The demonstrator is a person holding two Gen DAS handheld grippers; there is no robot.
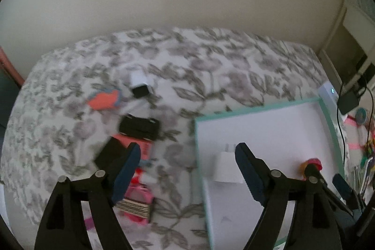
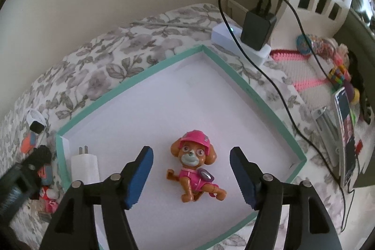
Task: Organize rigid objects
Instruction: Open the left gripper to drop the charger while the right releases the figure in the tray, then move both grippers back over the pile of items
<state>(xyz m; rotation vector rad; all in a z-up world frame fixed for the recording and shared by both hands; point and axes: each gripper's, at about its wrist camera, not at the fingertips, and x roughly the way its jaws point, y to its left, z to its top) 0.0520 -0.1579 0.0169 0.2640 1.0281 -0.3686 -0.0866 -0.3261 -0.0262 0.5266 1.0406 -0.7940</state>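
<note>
A shallow white box with a teal rim (image 2: 131,80) lies on a floral bedspread; it also shows in the left wrist view (image 1: 257,109). In it lie a pink-helmeted toy dog (image 2: 195,171) and a white charger plug (image 2: 85,166), also seen in the left wrist view (image 1: 226,166). My right gripper (image 2: 191,176) is open and empty, just above the dog. My left gripper (image 1: 187,170) is open and empty over the box's left edge. Left of the box lie an orange toy (image 1: 104,100), a black-and-white block (image 1: 139,86), a black case (image 1: 139,127) and pink items (image 1: 138,197).
A white power strip (image 2: 239,43) with a black adapter (image 2: 256,28) and cable sits past the box's far corner. A crocheted mat (image 2: 304,76), beads and a phone (image 2: 345,132) lie to the right. A wall stands behind the bed.
</note>
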